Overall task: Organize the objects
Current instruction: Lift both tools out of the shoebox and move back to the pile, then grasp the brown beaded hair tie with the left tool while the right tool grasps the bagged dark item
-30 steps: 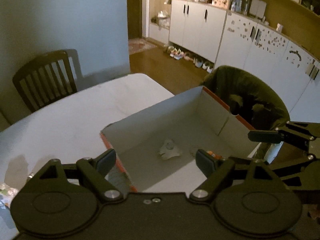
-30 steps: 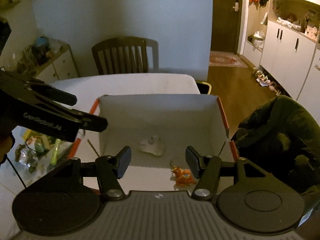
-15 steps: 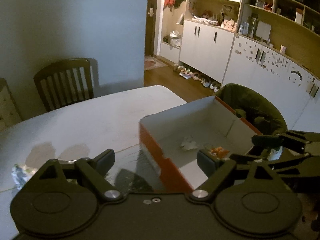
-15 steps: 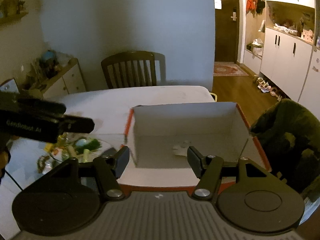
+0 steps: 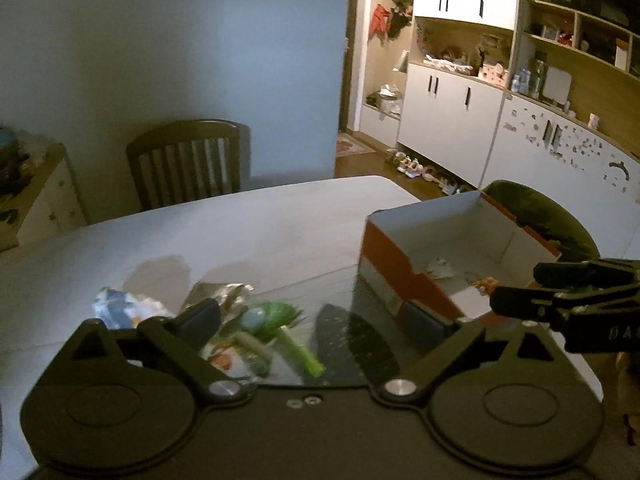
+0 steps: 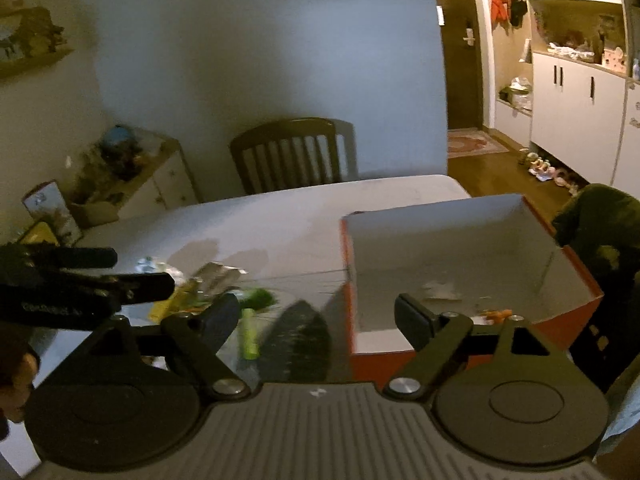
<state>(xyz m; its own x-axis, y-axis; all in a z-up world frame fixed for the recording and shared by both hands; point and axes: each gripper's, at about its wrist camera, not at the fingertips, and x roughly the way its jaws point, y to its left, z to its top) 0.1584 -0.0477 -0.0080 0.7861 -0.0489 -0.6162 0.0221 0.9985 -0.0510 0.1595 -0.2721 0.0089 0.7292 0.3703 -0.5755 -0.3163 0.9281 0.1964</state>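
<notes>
An orange box (image 5: 400,268) with a white inside stands on the white table (image 5: 240,232), at the right of both views. A small orange toy (image 6: 496,314) and a white scrap (image 6: 440,290) lie in it. To its left lies a pile of small items: a green tuft (image 5: 276,314), a green stick (image 5: 300,350), a silver wrapper (image 5: 220,292) and a blue-white packet (image 5: 116,308). My left gripper (image 5: 312,316) hovers over the pile, its jaws opening with nothing between them. My right gripper (image 6: 318,316) hangs at the box's left wall, its jaws also opening and empty.
A wooden chair (image 5: 188,160) stands at the table's far side. A dark green seat (image 5: 540,216) is behind the box. A low cluttered cabinet (image 6: 132,176) is at the left wall, and white cupboards (image 5: 452,108) line the right.
Both grippers have swung left, away from over the box toward the pile. The box has slid to the right of each view. Both pairs of jaws stand wider.
</notes>
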